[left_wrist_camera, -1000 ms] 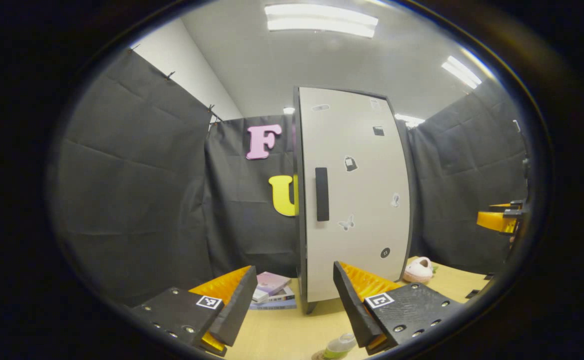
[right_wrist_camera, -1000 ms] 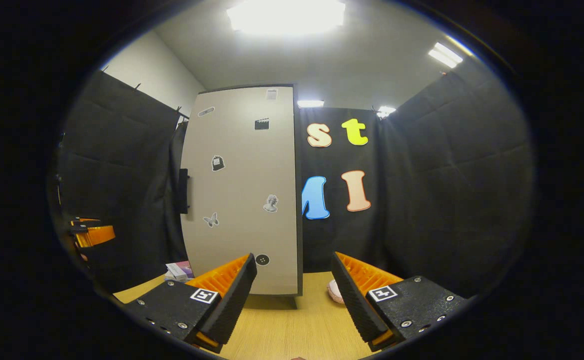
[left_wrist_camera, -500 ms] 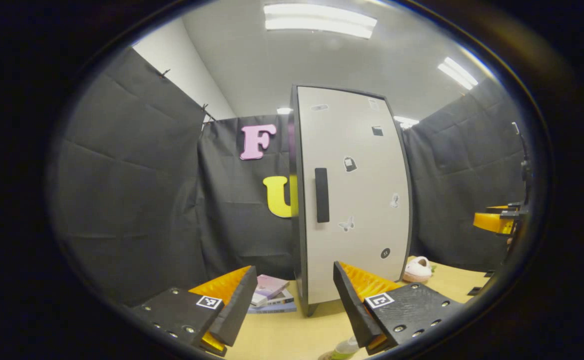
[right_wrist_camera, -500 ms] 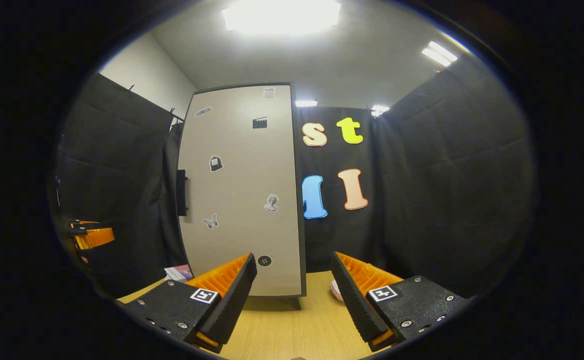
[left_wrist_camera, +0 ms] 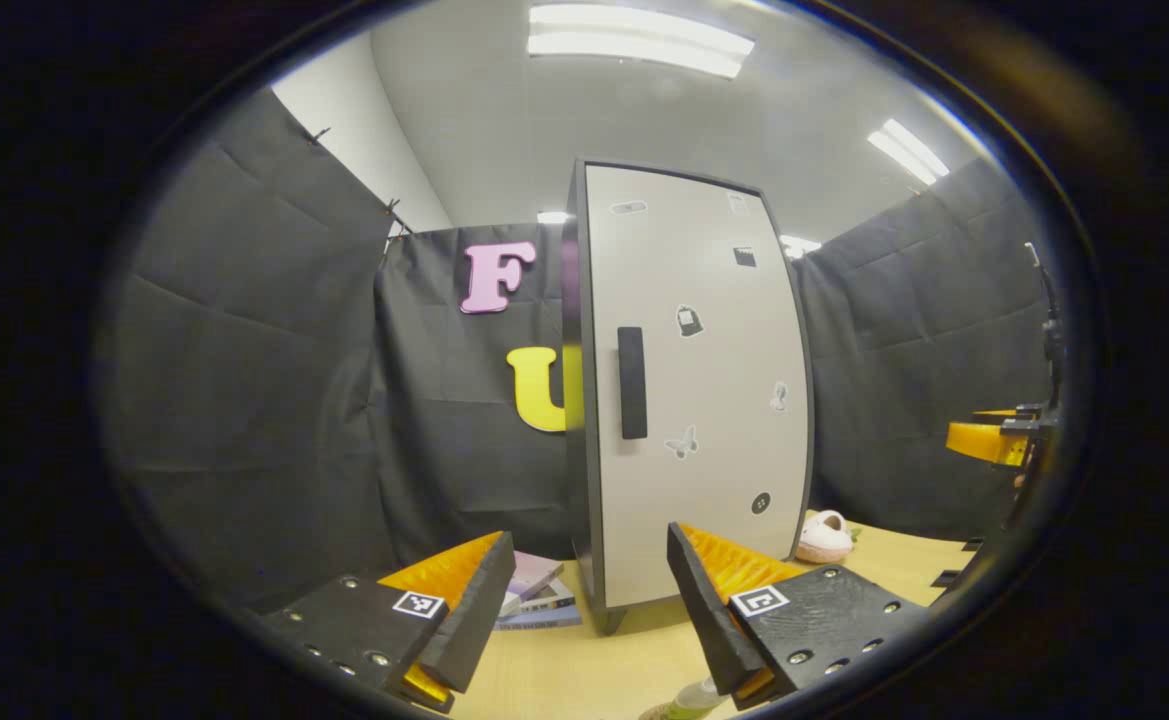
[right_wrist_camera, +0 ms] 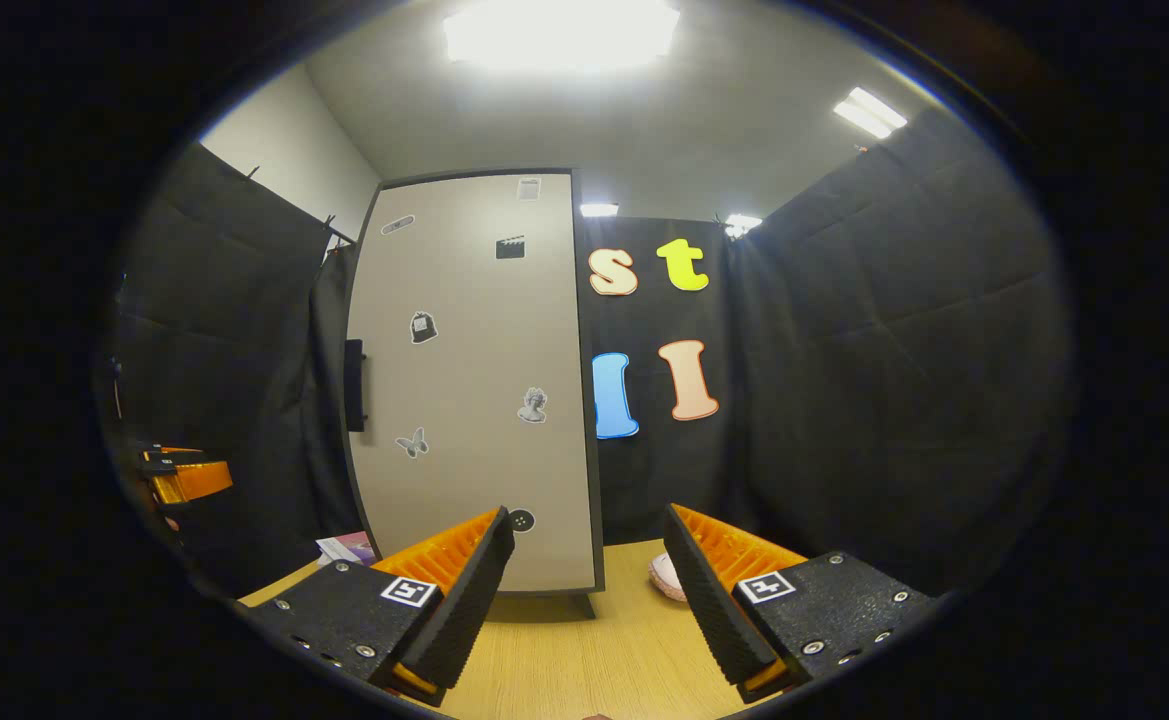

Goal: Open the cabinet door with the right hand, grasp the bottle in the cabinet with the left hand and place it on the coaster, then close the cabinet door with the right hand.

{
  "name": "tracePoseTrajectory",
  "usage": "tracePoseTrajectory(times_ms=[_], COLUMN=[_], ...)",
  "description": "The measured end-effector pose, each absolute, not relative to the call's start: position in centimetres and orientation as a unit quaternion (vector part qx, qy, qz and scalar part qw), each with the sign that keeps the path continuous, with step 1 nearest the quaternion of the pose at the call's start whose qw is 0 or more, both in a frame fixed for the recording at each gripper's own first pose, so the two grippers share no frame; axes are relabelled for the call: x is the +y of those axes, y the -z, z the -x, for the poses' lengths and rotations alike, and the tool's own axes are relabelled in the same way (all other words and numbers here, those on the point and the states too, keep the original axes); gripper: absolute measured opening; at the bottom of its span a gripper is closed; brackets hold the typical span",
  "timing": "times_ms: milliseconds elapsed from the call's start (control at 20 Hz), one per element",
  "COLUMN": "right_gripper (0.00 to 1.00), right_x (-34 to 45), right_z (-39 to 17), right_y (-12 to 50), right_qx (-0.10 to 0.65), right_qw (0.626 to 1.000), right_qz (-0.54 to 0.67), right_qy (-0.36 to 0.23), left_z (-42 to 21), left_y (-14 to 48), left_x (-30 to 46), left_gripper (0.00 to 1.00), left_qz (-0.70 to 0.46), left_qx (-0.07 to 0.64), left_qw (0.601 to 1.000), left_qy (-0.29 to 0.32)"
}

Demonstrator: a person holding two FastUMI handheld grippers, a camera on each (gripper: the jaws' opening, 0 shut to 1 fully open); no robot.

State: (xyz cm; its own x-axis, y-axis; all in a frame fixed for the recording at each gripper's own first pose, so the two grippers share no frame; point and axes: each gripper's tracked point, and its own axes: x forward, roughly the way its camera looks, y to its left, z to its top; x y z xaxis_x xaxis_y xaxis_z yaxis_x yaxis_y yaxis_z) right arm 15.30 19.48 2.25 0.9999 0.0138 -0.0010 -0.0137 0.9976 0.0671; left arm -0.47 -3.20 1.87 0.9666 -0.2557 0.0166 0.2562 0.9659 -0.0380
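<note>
**Pale door closed, bottle seems to be on the tabletop**

Pale grey with small stickers, the cabinet door (left_wrist_camera: 704, 400) is flush with its dark frame, and its dark vertical handle (left_wrist_camera: 631, 383) is at the left edge, at middle height. In the right gripper view the same door (right_wrist_camera: 474, 390) is seen from the other side, with the handle (right_wrist_camera: 354, 372) at its far left edge.

A small bottle (left_wrist_camera: 696, 697) with a greenish part stands at the near edge of the wooden tabletop (left_wrist_camera: 584, 670), on something round and low that I take for the coaster; it is too much cut off to be sure.

The left hand-held gripper (left_wrist_camera: 589, 600) is released, jaws wide, holding nothing. The right hand-held gripper (right_wrist_camera: 589, 590) is also released and empty, well apart from the door.

I judge the task is at its end, or otherwise at its very start. If the door must be opened, the right one must go left to the handle and clench on it.

Books (left_wrist_camera: 539, 595) lie left of the cabinet, and a pink slipper (left_wrist_camera: 824, 537) lies right of it.
</note>
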Motion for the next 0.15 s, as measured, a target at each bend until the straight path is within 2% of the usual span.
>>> tracePoseTrajectory(times_ms=[50,100,150], right_gripper=[0.93,0.93,0.93], right_x=[19.43,19.44,19.52], right_z=[-15.30,-15.30,-15.26], right_y=[-2.29,-2.30,-2.34], right_qx=[0.001,0.001,0.001], right_qw=[0.999,0.999,1.000], right_qz=[-0.033,-0.032,-0.030], right_qy=[-0.007,-0.007,-0.007], left_z=[0.44,0.40,0.37], left_y=[-1.70,-1.68,-1.60], left_x=[-3.30,-3.35,-3.40], left_gripper=[0.91,0.88,0.91], left_qz=[0.020,0.021,0.021], left_qx=[-0.006,-0.006,-0.005], left_qw=[0.991,0.991,0.992], left_qy=[0.129,0.129,0.128])
